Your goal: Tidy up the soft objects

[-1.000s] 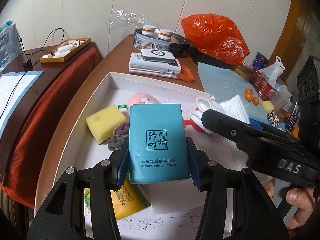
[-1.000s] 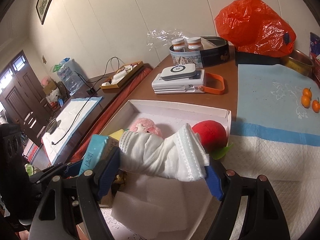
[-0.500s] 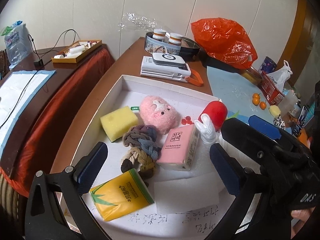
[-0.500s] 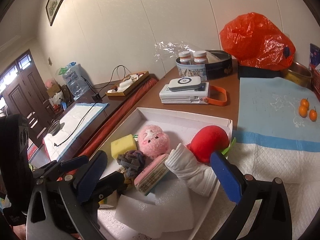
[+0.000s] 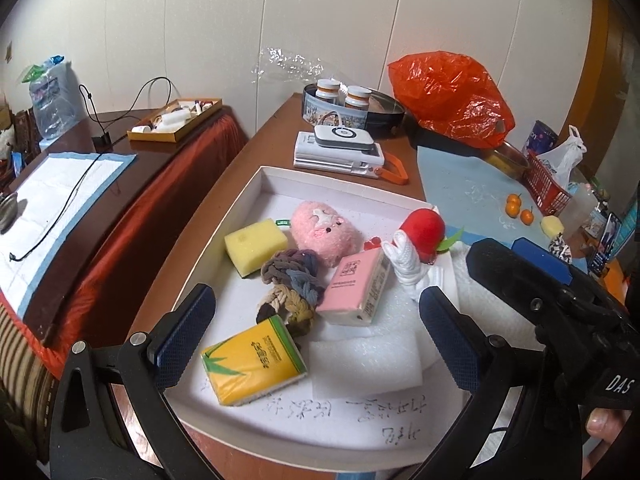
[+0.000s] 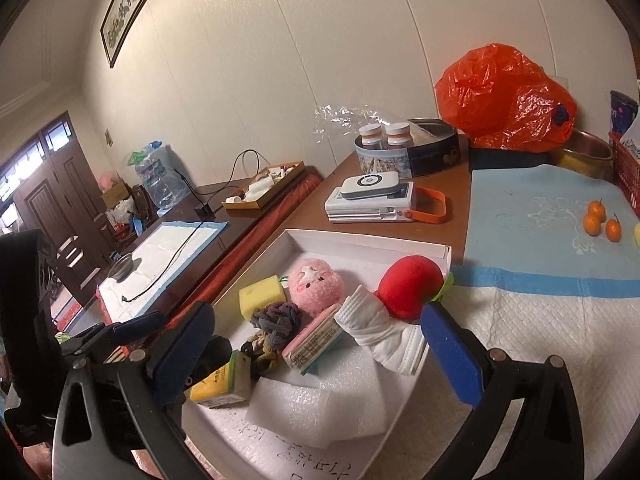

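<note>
Both your grippers, left [image 5: 316,336] and right [image 6: 320,352], are spread wide and empty above the white tray [image 5: 256,184].

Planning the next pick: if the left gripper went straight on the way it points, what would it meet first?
Probably the braided rope bundle, centred between the open left gripper fingers; depth is unclear, so the yellow tissue pack could come first.

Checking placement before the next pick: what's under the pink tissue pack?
The pink tissue pack leans on the braided rope toy and white foam liner; anything beneath is hidden.
</note>
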A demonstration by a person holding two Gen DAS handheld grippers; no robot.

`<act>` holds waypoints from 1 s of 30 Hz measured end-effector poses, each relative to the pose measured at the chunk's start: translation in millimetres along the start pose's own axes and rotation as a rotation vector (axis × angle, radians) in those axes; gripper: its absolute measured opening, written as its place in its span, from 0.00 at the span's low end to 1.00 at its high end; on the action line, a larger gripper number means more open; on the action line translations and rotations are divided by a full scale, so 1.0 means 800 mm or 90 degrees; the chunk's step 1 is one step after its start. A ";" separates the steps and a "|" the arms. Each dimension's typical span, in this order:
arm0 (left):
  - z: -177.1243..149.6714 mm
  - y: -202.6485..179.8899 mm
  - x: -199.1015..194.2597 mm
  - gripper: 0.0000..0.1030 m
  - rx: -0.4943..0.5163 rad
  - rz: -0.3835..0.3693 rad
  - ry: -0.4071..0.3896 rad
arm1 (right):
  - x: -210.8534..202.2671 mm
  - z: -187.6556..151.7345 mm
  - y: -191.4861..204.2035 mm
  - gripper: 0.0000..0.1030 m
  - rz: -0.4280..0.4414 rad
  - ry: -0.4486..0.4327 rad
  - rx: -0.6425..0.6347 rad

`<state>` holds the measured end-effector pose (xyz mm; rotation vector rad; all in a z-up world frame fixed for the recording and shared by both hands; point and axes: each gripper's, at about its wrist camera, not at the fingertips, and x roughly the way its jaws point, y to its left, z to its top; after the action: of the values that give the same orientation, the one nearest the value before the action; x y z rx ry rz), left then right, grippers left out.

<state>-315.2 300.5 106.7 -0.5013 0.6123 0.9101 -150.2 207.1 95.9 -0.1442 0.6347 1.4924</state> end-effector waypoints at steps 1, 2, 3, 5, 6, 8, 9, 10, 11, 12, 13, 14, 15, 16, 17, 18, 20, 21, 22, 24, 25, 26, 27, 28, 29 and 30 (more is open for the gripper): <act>-0.001 -0.002 -0.003 1.00 0.003 0.000 -0.002 | -0.002 0.000 0.001 1.00 0.001 0.000 -0.001; -0.002 -0.004 -0.005 1.00 0.004 0.001 -0.003 | -0.004 -0.001 0.001 1.00 0.004 -0.001 -0.001; -0.003 -0.007 -0.007 1.00 0.005 0.002 -0.004 | -0.006 -0.001 0.001 1.00 0.006 -0.002 -0.001; -0.005 -0.010 -0.010 1.00 0.007 0.001 -0.005 | -0.011 -0.003 0.003 1.00 0.011 -0.006 -0.002; -0.006 -0.012 -0.012 1.00 0.008 0.001 -0.007 | -0.014 -0.003 0.004 1.00 0.012 -0.008 -0.004; -0.006 -0.017 -0.016 1.00 0.010 0.000 -0.010 | -0.019 -0.004 0.005 1.00 0.014 -0.011 -0.008; -0.006 -0.018 -0.017 1.00 0.010 0.000 -0.011 | -0.023 -0.005 0.006 1.00 0.015 -0.014 -0.010; -0.007 -0.021 -0.019 1.00 0.010 0.000 -0.013 | -0.026 -0.004 0.006 1.00 0.016 -0.017 -0.012; -0.007 -0.023 -0.020 1.00 0.011 0.000 -0.014 | -0.029 -0.005 0.006 1.00 0.017 -0.019 -0.014; -0.007 -0.026 -0.021 1.00 0.012 0.000 -0.015 | -0.033 -0.005 0.006 1.00 0.018 -0.022 -0.017; -0.008 -0.028 -0.022 1.00 0.012 0.001 -0.016 | -0.037 -0.005 0.006 1.00 0.018 -0.025 -0.019; -0.008 -0.030 -0.023 1.00 0.013 0.000 -0.017 | -0.040 -0.006 0.006 1.00 0.019 -0.028 -0.020; -0.009 -0.033 -0.024 1.00 0.014 0.001 -0.018 | -0.043 -0.006 0.005 1.00 0.020 -0.030 -0.021; -0.010 -0.036 -0.026 1.00 0.014 0.001 -0.019 | -0.046 -0.007 0.005 1.00 0.020 -0.033 -0.022; -0.010 -0.038 -0.027 1.00 0.013 0.002 -0.021 | -0.051 -0.008 0.004 1.00 0.021 -0.039 -0.021; -0.010 -0.039 -0.028 1.00 0.013 0.002 -0.022 | -0.056 -0.008 0.002 1.00 0.022 -0.046 -0.021; -0.010 -0.043 -0.034 1.00 0.008 0.001 -0.030 | -0.067 -0.010 0.000 1.00 0.022 -0.062 -0.025; -0.010 -0.045 -0.040 1.00 0.004 0.000 -0.037 | -0.073 -0.010 -0.001 1.00 0.021 -0.069 -0.028; -0.010 -0.047 -0.043 1.00 0.003 -0.001 -0.042 | -0.080 -0.009 -0.002 1.00 0.021 -0.077 -0.033; -0.010 -0.052 -0.052 1.00 0.000 -0.001 -0.052 | -0.092 -0.008 -0.004 1.00 0.020 -0.090 -0.040; -0.011 -0.056 -0.057 1.00 -0.002 -0.001 -0.058 | -0.099 -0.007 -0.006 1.00 0.019 -0.098 -0.043; -0.012 -0.060 -0.061 1.00 -0.002 -0.003 -0.062 | -0.105 -0.007 -0.009 1.00 0.019 -0.106 -0.047; -0.013 -0.063 -0.065 1.00 -0.001 -0.003 -0.065 | -0.109 -0.006 -0.011 1.00 0.018 -0.112 -0.050; -0.014 -0.067 -0.068 1.00 0.000 -0.002 -0.067 | -0.117 -0.006 -0.014 1.00 0.014 -0.120 -0.056; -0.016 -0.072 -0.072 1.00 0.003 0.001 -0.068 | -0.122 -0.006 -0.017 1.00 0.012 -0.126 -0.060; -0.016 -0.077 -0.075 1.00 0.005 0.005 -0.069 | -0.126 -0.006 -0.020 1.00 0.010 -0.131 -0.062</act>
<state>-295.1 225.9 146.6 -0.4398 0.5187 0.9352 -131.4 114.5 135.1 -0.0593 0.3987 1.5311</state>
